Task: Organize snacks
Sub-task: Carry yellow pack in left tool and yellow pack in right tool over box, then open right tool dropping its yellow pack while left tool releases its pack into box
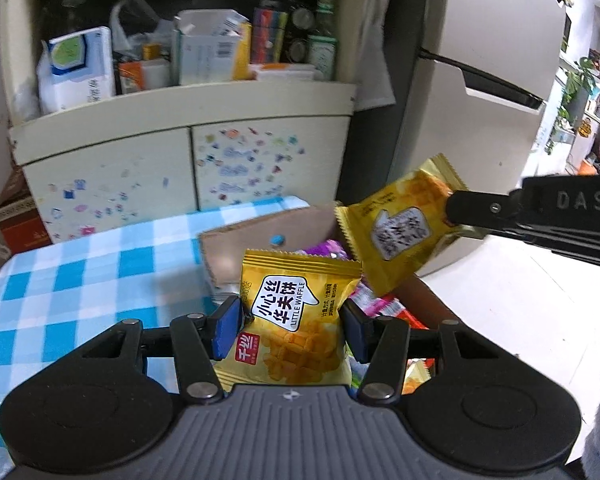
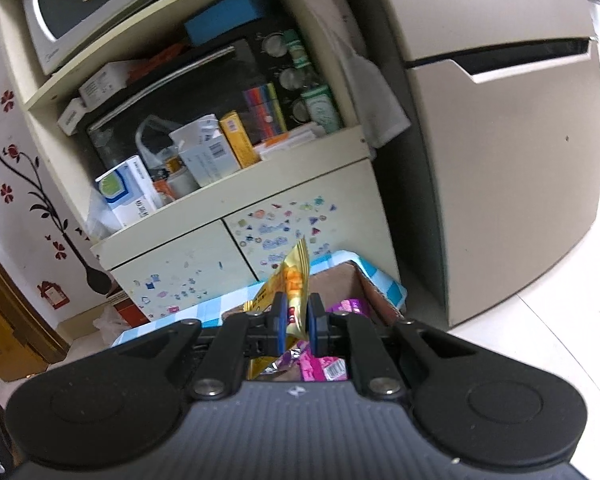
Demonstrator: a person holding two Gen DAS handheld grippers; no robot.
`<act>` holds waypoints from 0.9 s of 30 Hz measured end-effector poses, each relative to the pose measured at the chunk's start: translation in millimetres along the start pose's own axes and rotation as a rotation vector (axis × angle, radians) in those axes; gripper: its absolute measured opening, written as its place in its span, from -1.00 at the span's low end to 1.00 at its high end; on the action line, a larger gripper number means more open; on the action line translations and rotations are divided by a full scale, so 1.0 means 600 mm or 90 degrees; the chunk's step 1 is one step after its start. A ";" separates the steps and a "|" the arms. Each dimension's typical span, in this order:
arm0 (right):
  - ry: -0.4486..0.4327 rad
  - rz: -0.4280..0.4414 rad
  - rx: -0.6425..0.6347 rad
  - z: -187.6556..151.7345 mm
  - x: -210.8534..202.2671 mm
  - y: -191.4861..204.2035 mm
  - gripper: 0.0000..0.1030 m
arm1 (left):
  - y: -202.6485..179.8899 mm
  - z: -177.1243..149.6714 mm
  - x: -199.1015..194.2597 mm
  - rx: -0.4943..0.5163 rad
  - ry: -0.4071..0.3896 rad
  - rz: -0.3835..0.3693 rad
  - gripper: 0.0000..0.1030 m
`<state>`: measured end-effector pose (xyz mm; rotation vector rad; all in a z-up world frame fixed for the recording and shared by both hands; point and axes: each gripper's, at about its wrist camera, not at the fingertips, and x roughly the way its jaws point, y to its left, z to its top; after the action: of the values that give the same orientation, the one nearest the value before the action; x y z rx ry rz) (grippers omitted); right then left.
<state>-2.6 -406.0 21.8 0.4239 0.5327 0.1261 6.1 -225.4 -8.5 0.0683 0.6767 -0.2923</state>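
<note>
My left gripper (image 1: 290, 326) is shut on a yellow waffle packet (image 1: 296, 320), its blue pads pressing both sides of it, label facing the camera. My right gripper (image 2: 298, 322) is shut on a second yellow waffle packet (image 2: 290, 284), held edge-on and sticking up. In the left wrist view that second packet (image 1: 396, 224) hangs tilted at the right, pinched by the right gripper's black fingers (image 1: 472, 210). Both packets hover over an open cardboard box (image 1: 260, 236) with pink and purple snack packets (image 2: 324, 364) inside.
The box stands on a blue-and-white checked cloth (image 1: 80, 284). Behind it is a cream cabinet (image 1: 180, 120) with a cluttered shelf and stickered doors, a microwave (image 2: 100, 4) on top. A beige refrigerator (image 2: 500, 160) stands to the right, white floor beside it.
</note>
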 end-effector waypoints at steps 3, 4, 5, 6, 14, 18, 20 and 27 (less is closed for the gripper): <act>0.014 -0.009 0.011 -0.001 0.006 -0.006 -0.81 | -0.019 -0.001 0.011 0.009 0.011 -0.007 0.14; 0.021 -0.011 0.012 -0.002 0.009 -0.008 -0.81 | -0.025 -0.002 0.013 0.012 0.014 -0.007 0.15; 0.027 -0.014 0.015 -0.003 0.011 -0.009 -0.81 | -0.031 -0.003 0.015 0.015 0.017 -0.007 0.15; 0.033 -0.019 0.018 -0.004 0.014 -0.012 -0.81 | -0.035 -0.003 0.017 0.017 0.018 -0.008 0.15; 0.058 -0.015 0.046 -0.009 0.019 -0.020 -0.67 | -0.047 -0.006 0.016 0.021 0.020 0.009 0.72; 0.067 -0.001 0.061 -0.010 0.022 -0.020 -0.48 | -0.043 -0.002 0.009 0.011 0.022 0.038 0.92; 0.068 0.002 0.073 -0.009 0.023 -0.021 -0.17 | -0.040 0.001 0.008 0.004 0.036 0.051 0.99; 0.055 0.005 0.077 -0.005 0.017 -0.019 0.44 | -0.018 -0.007 -0.015 -0.059 0.070 0.085 1.00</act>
<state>4.7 -413.2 10.0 0.5409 0.6262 0.1209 -6.2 -233.2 -6.1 0.0416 0.7899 -0.1291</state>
